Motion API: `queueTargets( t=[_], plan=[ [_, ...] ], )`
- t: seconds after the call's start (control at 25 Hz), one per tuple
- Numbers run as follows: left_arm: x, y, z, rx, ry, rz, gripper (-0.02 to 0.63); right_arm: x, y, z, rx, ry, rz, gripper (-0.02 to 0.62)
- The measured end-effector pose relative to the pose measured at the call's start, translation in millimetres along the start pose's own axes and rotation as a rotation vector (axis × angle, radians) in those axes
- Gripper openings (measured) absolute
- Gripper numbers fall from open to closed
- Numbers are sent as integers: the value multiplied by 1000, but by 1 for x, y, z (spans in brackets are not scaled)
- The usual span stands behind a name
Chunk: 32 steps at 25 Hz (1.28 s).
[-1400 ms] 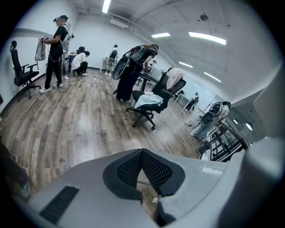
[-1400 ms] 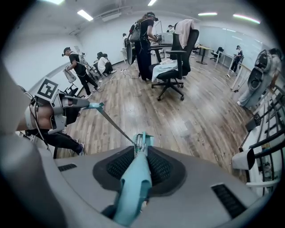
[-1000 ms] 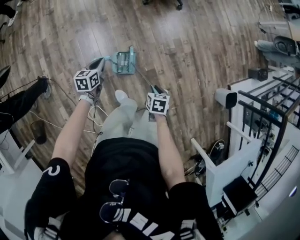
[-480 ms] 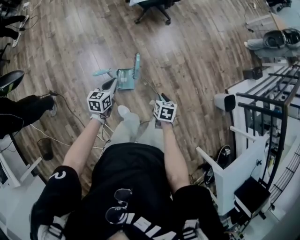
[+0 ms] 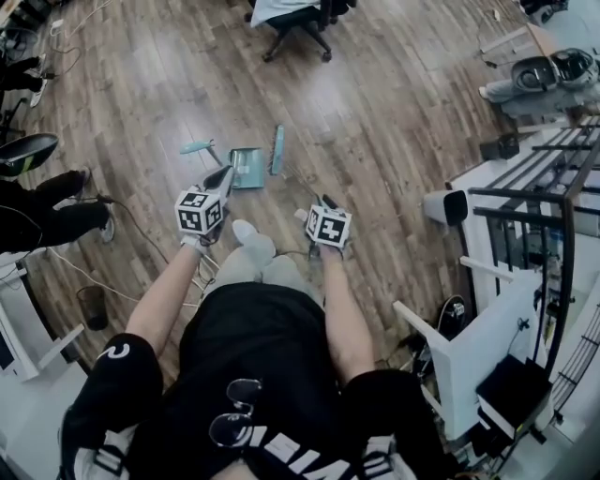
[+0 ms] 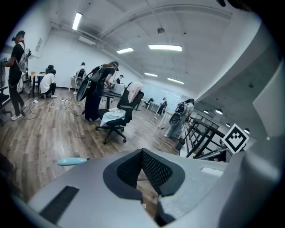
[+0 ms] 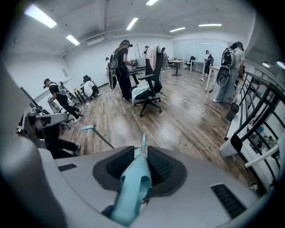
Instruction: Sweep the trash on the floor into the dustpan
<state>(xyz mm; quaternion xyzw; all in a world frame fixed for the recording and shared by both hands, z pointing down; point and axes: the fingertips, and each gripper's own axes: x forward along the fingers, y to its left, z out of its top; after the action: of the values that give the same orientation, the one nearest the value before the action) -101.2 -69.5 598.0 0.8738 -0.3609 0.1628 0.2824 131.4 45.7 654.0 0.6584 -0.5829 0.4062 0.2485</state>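
Note:
A teal dustpan (image 5: 246, 169) sits on the wood floor ahead of my feet. Its thin pole ends in a teal grip (image 5: 197, 147) that points left, also seen in the left gripper view (image 6: 73, 161) and the right gripper view (image 7: 89, 128). My left gripper (image 5: 223, 176) hovers just right of that grip, apart from it; its pads (image 6: 142, 152) meet with nothing between them. My right gripper (image 5: 324, 201) is shut on the teal broom handle (image 7: 133, 187). The broom head (image 5: 277, 150) stands against the dustpan's right side. I can make out no trash.
A black office chair (image 5: 300, 19) stands farther out on the floor. Someone's legs (image 5: 47, 202) and loose cables (image 5: 122, 202) lie at the left, with a small bin (image 5: 92, 305) near them. White shelving and a black railing (image 5: 525, 244) crowd the right side.
My left gripper, which was at the dustpan's pole a second ago, now sits back from its teal grip. The right gripper keeps hold of the broom beside the dustpan.

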Motion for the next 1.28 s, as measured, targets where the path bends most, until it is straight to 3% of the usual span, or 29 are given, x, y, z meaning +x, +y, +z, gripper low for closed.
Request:
queueTargets(
  t=[0.32,0.8,1.04,1.28],
  plan=[
    [-13,-67,-23,68,36,-79,-2,-50,-35,-57,97,-37,-25,84],
    [-14,-195,-77,200,130,-248,-2,-139,-145,-193,334,-72,-208,84],
    [-15,-229,-97,234,165,-306,-2,-163,-178,-252,429,-54,-288,84],
    [5,-237,-128,260,259,-380,-2,-150,-187,-298,538,-3,-353,84]
  ],
)
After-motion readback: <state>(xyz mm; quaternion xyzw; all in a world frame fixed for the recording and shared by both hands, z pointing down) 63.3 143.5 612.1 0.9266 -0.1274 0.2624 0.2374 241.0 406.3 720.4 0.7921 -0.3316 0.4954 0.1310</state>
